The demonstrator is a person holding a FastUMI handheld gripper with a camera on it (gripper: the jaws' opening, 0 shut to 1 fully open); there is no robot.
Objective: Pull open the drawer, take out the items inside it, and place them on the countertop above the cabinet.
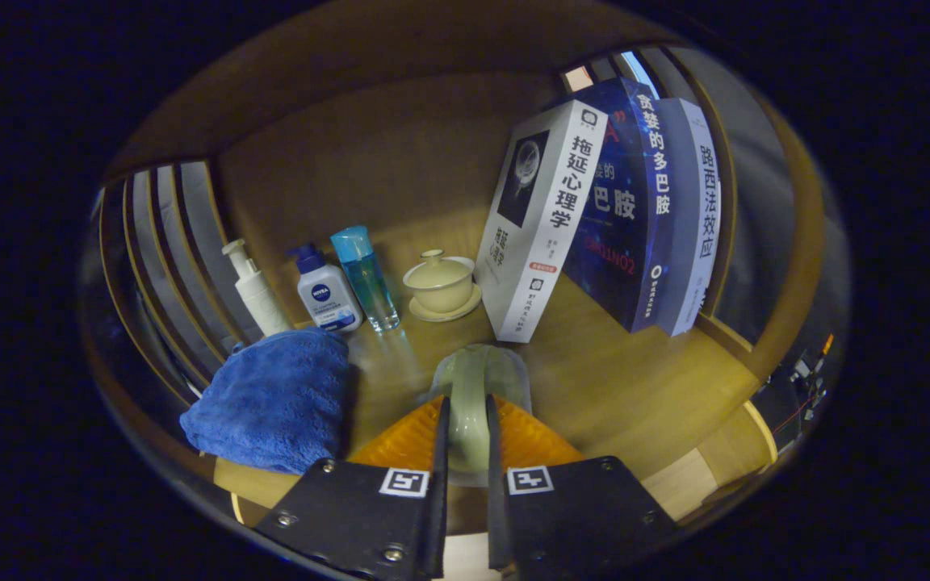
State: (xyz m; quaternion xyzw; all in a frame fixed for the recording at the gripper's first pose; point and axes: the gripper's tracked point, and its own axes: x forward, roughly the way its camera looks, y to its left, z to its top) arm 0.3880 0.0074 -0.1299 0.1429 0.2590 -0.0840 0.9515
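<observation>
Clearly, a pale green cup (477, 395) was clamped between the gripper (466, 428) fingers, over the wooden countertop (634, 387), near a folded blue towel (275, 399). Lowering it level onto bare wood short of the lidded tea bowl (441, 282) and books (602, 218) would probably seat it best.

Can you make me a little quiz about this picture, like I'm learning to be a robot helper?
1. True or false: the claw is shut on a pale green item.
2. How many books stand on the countertop? A two, B three, C five.
3. Fill in: the blue towel lies just in front of the ___ pump bottle.
Key: 1 true; 2 B; 3 white.
</observation>
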